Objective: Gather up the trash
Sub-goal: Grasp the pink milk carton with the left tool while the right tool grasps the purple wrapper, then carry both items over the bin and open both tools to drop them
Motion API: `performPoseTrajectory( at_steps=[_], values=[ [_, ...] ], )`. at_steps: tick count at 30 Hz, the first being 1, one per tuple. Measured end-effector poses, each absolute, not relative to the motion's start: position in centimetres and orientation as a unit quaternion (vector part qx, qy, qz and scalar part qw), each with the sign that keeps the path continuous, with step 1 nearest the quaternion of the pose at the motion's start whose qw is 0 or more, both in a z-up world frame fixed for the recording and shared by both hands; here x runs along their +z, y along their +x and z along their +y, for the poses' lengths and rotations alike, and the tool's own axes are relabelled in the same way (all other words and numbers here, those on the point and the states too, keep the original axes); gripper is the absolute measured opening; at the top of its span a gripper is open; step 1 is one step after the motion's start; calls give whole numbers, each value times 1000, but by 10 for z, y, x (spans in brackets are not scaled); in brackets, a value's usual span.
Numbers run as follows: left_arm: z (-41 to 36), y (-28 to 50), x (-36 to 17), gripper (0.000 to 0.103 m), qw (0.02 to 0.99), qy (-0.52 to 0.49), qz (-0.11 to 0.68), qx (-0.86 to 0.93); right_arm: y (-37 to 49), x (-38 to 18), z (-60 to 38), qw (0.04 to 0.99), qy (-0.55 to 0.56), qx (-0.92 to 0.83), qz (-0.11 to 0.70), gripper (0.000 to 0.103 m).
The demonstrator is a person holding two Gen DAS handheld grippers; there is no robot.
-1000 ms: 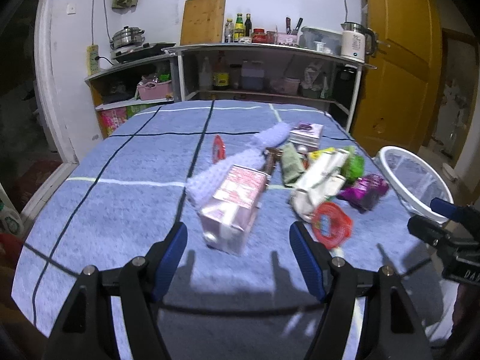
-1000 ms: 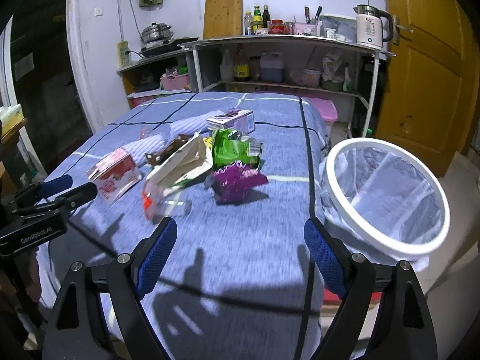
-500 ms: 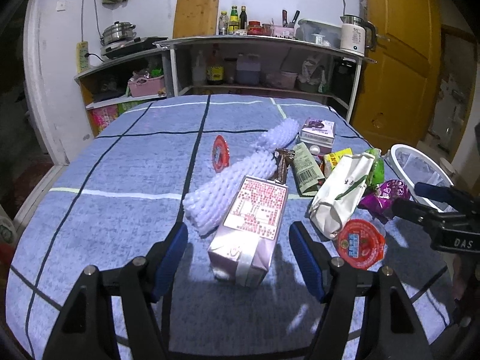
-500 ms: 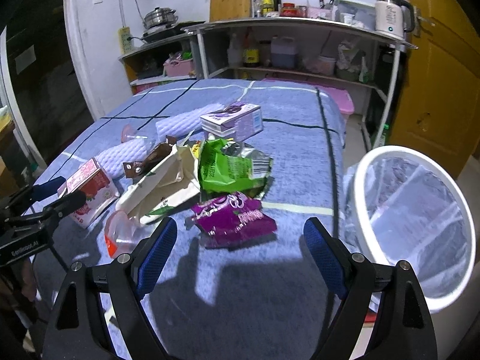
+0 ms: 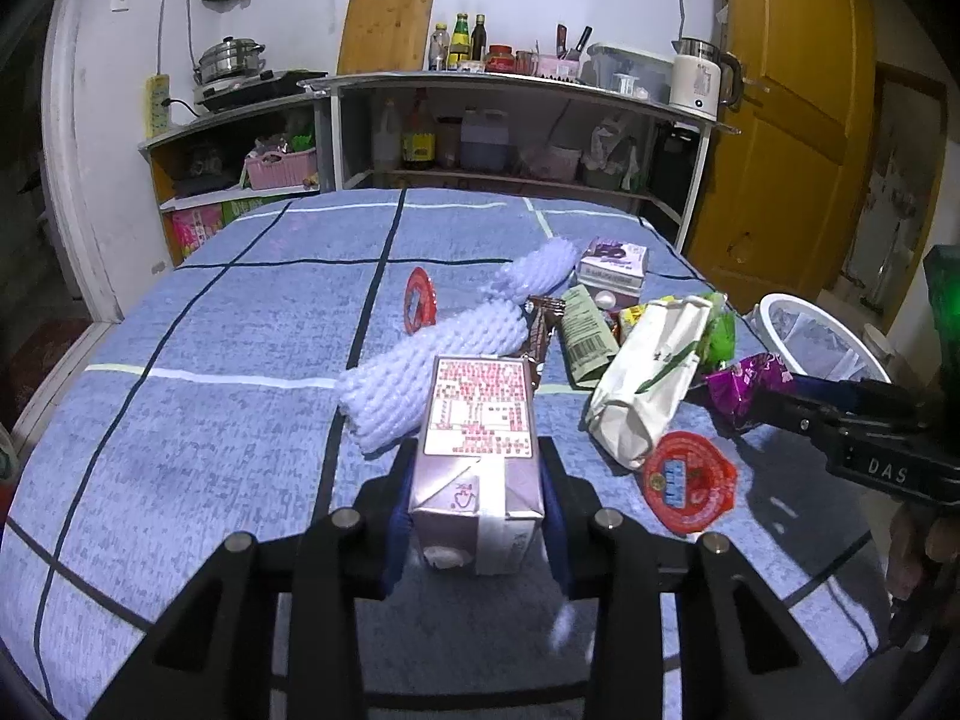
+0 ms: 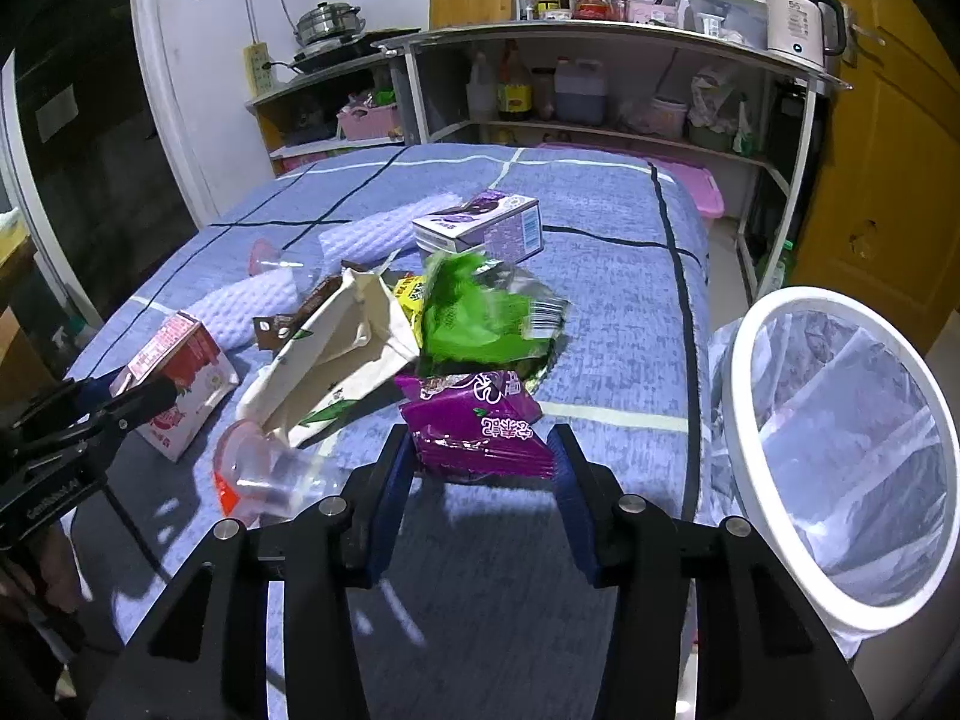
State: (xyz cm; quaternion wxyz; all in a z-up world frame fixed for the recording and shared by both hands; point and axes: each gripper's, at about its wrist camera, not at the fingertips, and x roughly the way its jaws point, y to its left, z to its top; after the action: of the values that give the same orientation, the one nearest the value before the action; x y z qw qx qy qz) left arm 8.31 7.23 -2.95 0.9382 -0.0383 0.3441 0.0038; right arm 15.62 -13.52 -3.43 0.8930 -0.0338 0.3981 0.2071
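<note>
Blue checked bed (image 5: 180,420) carries the trash. Left hand-held gripper (image 5: 477,498) pinches one pink milk carton (image 5: 477,456); right hand-held gripper (image 6: 483,474) flanks one purple wrapper (image 6: 474,426), contact unclear. One white bin (image 6: 840,456) sits right of it; two foam nets (image 5: 432,360) lie ahead.

The letters "DAS" stand in white on the black body of the right tool (image 5: 774,399), and the print on the milk carton (image 5: 477,420) and the purple snack bag (image 6: 477,426) is too small to read.
</note>
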Motion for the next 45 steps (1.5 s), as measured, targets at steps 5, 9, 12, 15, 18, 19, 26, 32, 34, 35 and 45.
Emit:
performPoseTrajectory(
  at_steps=[5,9,12,15,18,19,26,32,34,35,45],
  values=[
    [70,70,-19,38,942,-43,333,5,143,-25,-143,896,-20,211,390,45],
    [63,59,-6,38,946,-46,321,0,129,-16,-149,898,-12,216,382,45],
    [56,55,2,38,947,-49,316,-10,121,-9,-157,902,-6,216,374,45],
    [43,58,10,38,948,-44,314,-22,114,-2,-168,907,3,209,366,45],
    [27,62,17,38,949,-39,311,-41,110,3,-183,913,10,197,358,45],
    [22,65,20,38,949,-36,310,-47,109,5,-188,914,13,192,356,45],
    [-31,95,34,38,947,-16,302,-107,114,6,-243,925,38,139,351,45],
    [-83,125,31,38,936,-4,310,-169,121,-1,-291,928,60,90,355,45],
    [-98,132,26,38,930,-1,316,-186,124,-5,-304,928,64,76,359,45],
    [-106,136,24,38,927,0,320,-195,126,-8,-311,927,66,67,362,45],
    [-164,177,2,38,900,6,356,-252,140,-28,-345,918,66,28,390,46]
  ],
)
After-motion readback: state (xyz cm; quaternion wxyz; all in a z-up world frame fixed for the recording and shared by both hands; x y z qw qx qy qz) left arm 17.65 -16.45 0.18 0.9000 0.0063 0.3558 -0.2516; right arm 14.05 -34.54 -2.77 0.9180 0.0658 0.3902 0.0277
